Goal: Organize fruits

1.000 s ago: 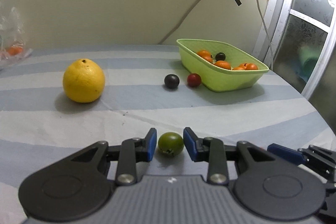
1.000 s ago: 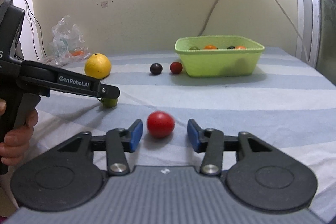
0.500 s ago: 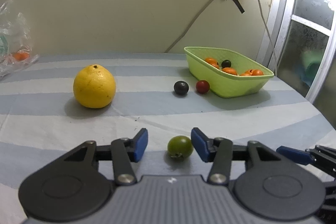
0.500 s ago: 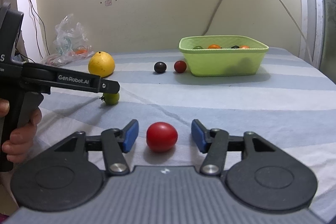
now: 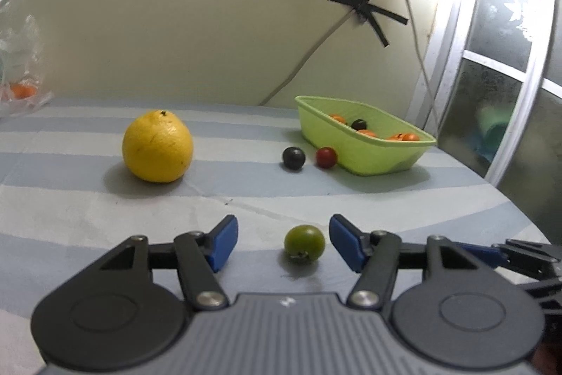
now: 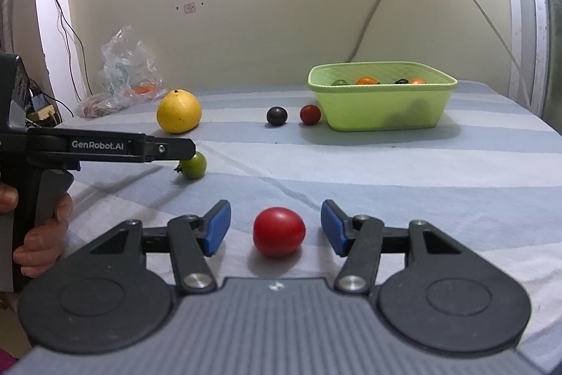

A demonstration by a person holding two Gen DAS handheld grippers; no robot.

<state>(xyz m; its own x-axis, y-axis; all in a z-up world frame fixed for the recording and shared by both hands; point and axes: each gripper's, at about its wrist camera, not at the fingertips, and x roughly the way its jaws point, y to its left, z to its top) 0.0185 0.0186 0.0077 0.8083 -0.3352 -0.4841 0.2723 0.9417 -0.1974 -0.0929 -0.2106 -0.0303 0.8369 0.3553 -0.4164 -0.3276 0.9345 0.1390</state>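
My left gripper [image 5: 281, 243] is open, with a small green fruit [image 5: 304, 241] on the cloth between its blue pads, nearer the right pad, untouched. My right gripper [image 6: 275, 227] is open around a red tomato [image 6: 279, 231] that rests on the cloth, clear of both pads. The green fruit also shows in the right wrist view [image 6: 194, 165], just past the left gripper's tip. A green basket [image 5: 365, 143] holding several small fruits stands at the far right; it also shows in the right wrist view [image 6: 383, 109].
A large yellow citrus [image 5: 157, 146] sits at the far left. A dark plum [image 5: 293, 158] and a small red fruit [image 5: 326, 157] lie beside the basket. A plastic bag [image 6: 123, 72] lies by the wall. The right gripper's side [image 5: 527, 255] shows at the left view's right edge.
My left gripper has opened, let go of the green fruit and drawn back from it. My right gripper has opened a little wider around the red tomato.
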